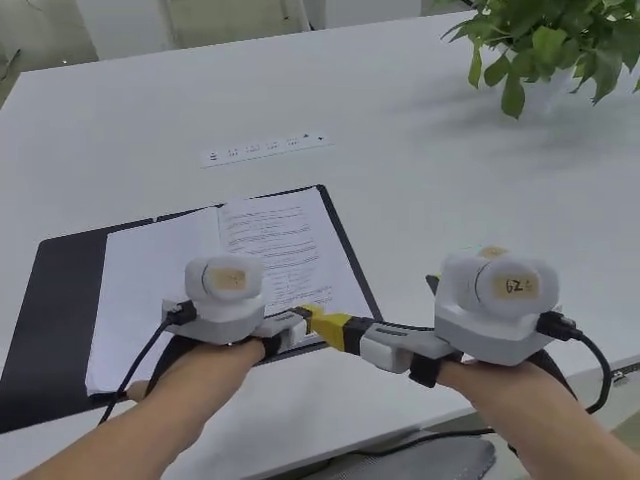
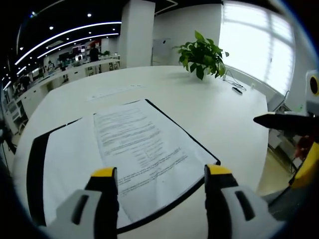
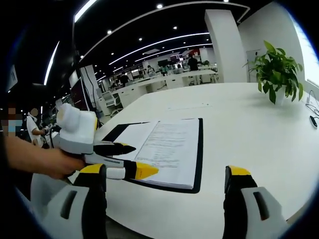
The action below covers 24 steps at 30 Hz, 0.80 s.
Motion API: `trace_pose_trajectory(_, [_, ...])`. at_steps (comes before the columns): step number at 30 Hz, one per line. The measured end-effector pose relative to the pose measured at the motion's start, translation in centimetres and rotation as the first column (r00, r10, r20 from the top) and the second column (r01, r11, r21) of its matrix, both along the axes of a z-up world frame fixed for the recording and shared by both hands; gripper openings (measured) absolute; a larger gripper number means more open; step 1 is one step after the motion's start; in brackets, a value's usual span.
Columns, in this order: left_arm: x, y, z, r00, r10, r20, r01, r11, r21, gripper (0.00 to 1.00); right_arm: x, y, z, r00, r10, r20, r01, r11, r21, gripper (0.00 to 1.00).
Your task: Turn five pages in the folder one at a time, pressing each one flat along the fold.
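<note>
A black folder (image 1: 55, 300) lies open on the white table, white pages spread across it, the right-hand printed page (image 1: 285, 250) lying flat. My left gripper (image 2: 160, 174) hovers over the folder's near edge, open, with the printed page (image 2: 139, 144) ahead of its yellow-tipped jaws and nothing between them. My right gripper (image 3: 165, 172) is open too, held just off the folder's near right corner and aimed across the folder (image 3: 172, 144). The left gripper (image 3: 127, 159) shows at its left, close by. Neither gripper holds a page.
A potted plant (image 1: 540, 50) stands at the far right of the table. A flush socket strip (image 1: 262, 148) sits beyond the folder. The table's near edge (image 1: 330, 430) runs just under both hands. Cables trail from both grippers.
</note>
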<state>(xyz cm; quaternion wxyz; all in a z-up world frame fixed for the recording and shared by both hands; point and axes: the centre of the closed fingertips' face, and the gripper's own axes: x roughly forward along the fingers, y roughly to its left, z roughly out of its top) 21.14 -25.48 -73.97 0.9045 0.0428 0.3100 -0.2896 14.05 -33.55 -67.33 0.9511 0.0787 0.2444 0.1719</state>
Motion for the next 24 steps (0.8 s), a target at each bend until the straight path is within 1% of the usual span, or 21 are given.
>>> trace_pose_trajectory(3, [0.2, -1.0, -0.7, 1.000, -0.026, 0.010, 0.026, 1.000, 0.009, 0.66, 0.0, 0.0, -0.2, 1.000, 0.003, -0.004, -0.003, 1.000, 0.001, 0.98])
trace_pose_trajectory(7, [0.6, -2.1, -1.7, 0.999, -0.048, 0.014, 0.048, 0.999, 0.013, 0.63, 0.0, -0.1, -0.4, 1.000, 0.006, -0.009, -0.006, 1.000, -0.001, 0.98])
trace_pose_trajectory(9, [0.7, -2.6, -2.0, 0.998, -0.058, 0.021, 0.058, 0.998, 0.016, 0.61, 0.0, -0.2, -0.4, 1.000, 0.006, -0.008, -0.006, 1.000, 0.000, 0.97])
trace_pose_trajectory(12, [0.7, -3.4, -2.4, 0.998, -0.062, 0.019, 0.062, 0.998, 0.008, 0.61, 0.0, -0.4, -0.6, 1.000, 0.004, -0.011, -0.004, 1.000, 0.001, 0.97])
trace_pose_trajectory(14, [0.6, -3.9, -2.6, 0.998, -0.066, 0.024, 0.066, 0.998, 0.002, 0.60, 0.0, -0.5, -0.6, 1.000, 0.002, -0.009, -0.002, 1.000, 0.004, 0.97])
trace_pose_trajectory(16, [0.7, -4.2, -3.0, 0.998, -0.064, 0.025, 0.064, 0.998, 0.008, 0.58, -0.1, -0.7, -0.6, 1.000, 0.001, -0.010, -0.001, 1.000, 0.007, 0.97])
trace_pose_trajectory(17, [0.7, -4.1, -3.4, 0.998, -0.061, 0.023, 0.060, 0.998, 0.018, 0.57, -0.1, -0.7, -0.7, 1.000, 0.000, -0.009, 0.000, 1.000, 0.008, 0.97])
trace_pose_trajectory(18, [0.6, -3.9, -3.8, 0.998, -0.057, 0.017, 0.056, 0.998, 0.036, 0.56, -0.2, -0.8, -0.7, 1.000, -0.001, -0.012, 0.001, 1.000, 0.009, 0.97])
trace_pose_trajectory(19, [0.5, -3.7, -4.4, 0.998, -0.056, 0.003, 0.055, 0.997, 0.055, 0.55, -0.2, -0.8, -0.8, 1.000, -0.002, -0.014, 0.002, 1.000, 0.011, 0.97])
trace_pose_trajectory(20, [1.2, -3.7, -4.0, 0.995, -0.070, 0.070, 0.065, 0.995, 0.069, 0.53, -0.3, -0.9, -0.8, 1.000, -0.003, -0.014, 0.003, 1.000, 0.012, 0.97])
trace_pose_trajectory(21, [0.9, -3.6, -4.3, 0.997, -0.059, 0.054, 0.055, 0.996, 0.067, 0.52, -0.3, -0.9, -0.9, 1.000, -0.003, -0.015, 0.003, 1.000, 0.011, 0.96])
trace_pose_trajectory(22, [0.7, -3.5, -4.3, 0.997, -0.053, 0.061, 0.050, 0.997, 0.059, 0.52, -0.4, -0.9, -0.9, 1.000, -0.002, -0.016, 0.003, 1.000, 0.010, 0.96])
trace_pose_trajectory(23, [0.7, -3.4, -4.3, 0.996, -0.051, 0.073, 0.047, 0.997, 0.054, 0.51, -0.4, -1.0, -1.0, 1.000, -0.003, -0.017, 0.003, 1.000, 0.008, 0.96])
trace_pose_trajectory(24, [0.7, -3.4, -4.3, 0.994, -0.058, 0.097, 0.054, 0.997, 0.047, 0.51, -0.4, -1.1, -1.1, 1.000, -0.004, -0.018, 0.004, 1.000, 0.006, 0.96])
